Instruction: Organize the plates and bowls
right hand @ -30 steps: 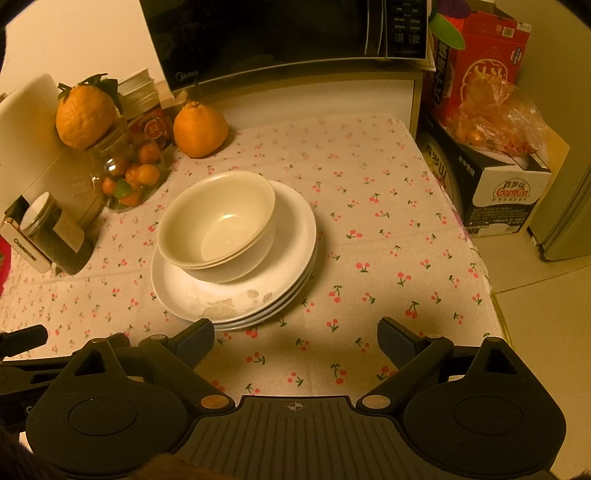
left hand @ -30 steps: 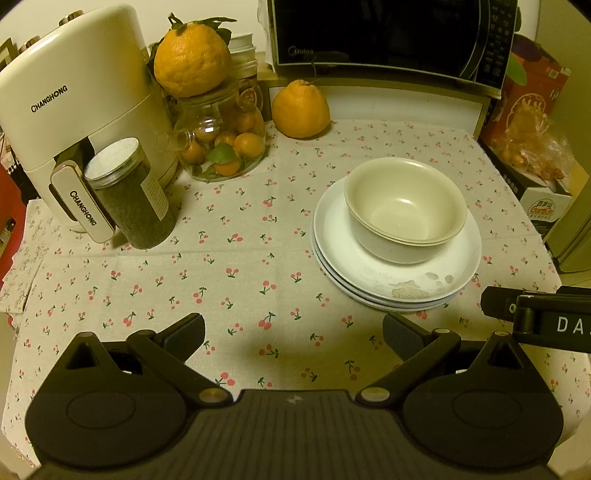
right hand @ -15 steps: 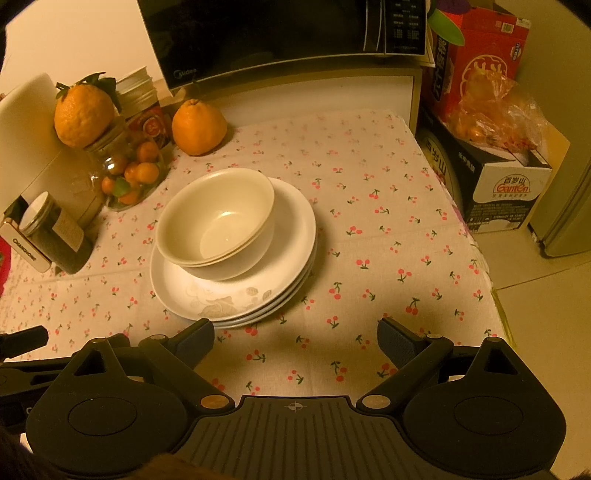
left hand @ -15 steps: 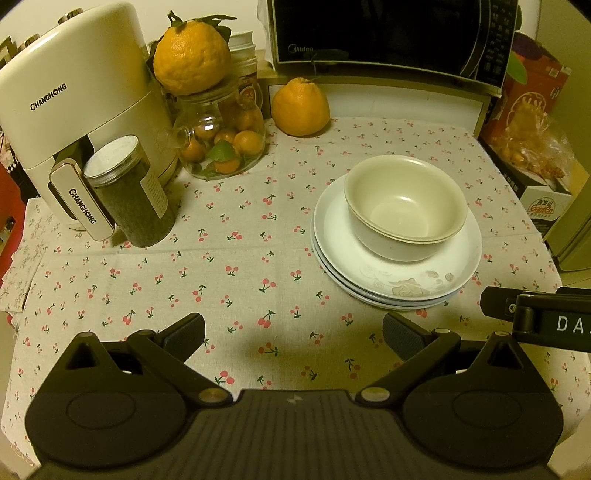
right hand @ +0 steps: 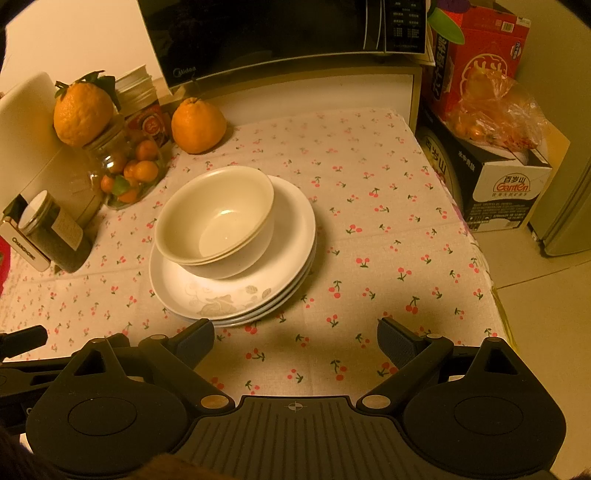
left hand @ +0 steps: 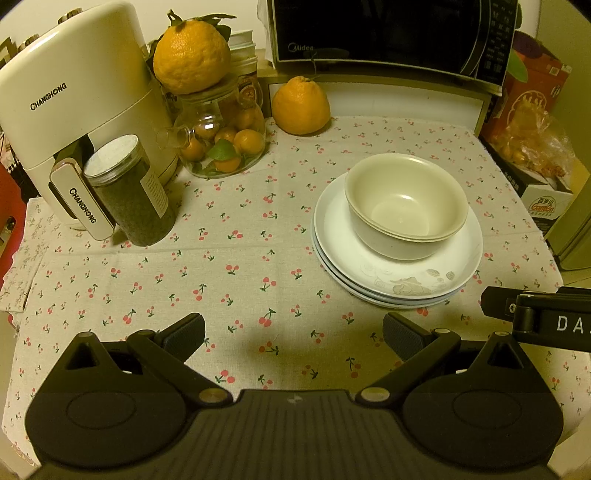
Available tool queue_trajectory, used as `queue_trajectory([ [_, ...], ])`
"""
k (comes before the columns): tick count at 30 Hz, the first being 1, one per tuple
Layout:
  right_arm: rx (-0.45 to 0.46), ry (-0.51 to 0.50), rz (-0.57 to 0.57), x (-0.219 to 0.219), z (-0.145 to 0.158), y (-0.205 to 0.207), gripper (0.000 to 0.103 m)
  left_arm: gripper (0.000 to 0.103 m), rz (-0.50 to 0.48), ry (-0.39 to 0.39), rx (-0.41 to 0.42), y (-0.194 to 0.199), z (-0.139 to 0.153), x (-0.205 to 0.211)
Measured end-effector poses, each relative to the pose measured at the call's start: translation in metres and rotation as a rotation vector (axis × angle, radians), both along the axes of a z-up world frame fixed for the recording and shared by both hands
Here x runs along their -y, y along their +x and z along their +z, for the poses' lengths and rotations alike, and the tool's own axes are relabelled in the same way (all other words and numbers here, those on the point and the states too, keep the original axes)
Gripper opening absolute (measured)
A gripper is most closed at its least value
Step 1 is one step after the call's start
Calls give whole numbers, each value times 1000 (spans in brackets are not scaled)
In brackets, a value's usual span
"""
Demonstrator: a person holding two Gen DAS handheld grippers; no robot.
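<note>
On the cherry-print cloth [left hand: 229,280], nested bowls [left hand: 405,206] sit atop stacked plates [right hand: 236,295] exactly as a second ago, both grippers [left hand: 293,332] [right hand: 295,339] hovering wide-jawed and empty, so organizing looks finished.

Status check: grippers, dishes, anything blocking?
Left gripper open, empty. Right gripper open, empty. Nested cream bowls on stacked white plates. Nothing in the way.

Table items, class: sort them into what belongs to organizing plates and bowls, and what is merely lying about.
Belongs to the job:
bowls
plates

Just lying about:
microwave
loose orange
glass jar of small oranges
dark jar
white appliance
</note>
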State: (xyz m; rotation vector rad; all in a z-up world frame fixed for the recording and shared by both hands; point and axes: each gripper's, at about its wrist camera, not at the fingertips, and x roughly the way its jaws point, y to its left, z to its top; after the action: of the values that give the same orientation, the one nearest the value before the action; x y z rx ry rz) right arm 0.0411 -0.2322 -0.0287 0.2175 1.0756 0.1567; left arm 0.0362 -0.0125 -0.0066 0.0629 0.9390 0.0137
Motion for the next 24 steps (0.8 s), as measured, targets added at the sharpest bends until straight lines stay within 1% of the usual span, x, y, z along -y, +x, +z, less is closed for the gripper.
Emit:
queue_trajectory([
  [24, -11, 3, 1, 1, -3, 0, 97, 103, -3, 1, -7, -1, -3, 0],
])
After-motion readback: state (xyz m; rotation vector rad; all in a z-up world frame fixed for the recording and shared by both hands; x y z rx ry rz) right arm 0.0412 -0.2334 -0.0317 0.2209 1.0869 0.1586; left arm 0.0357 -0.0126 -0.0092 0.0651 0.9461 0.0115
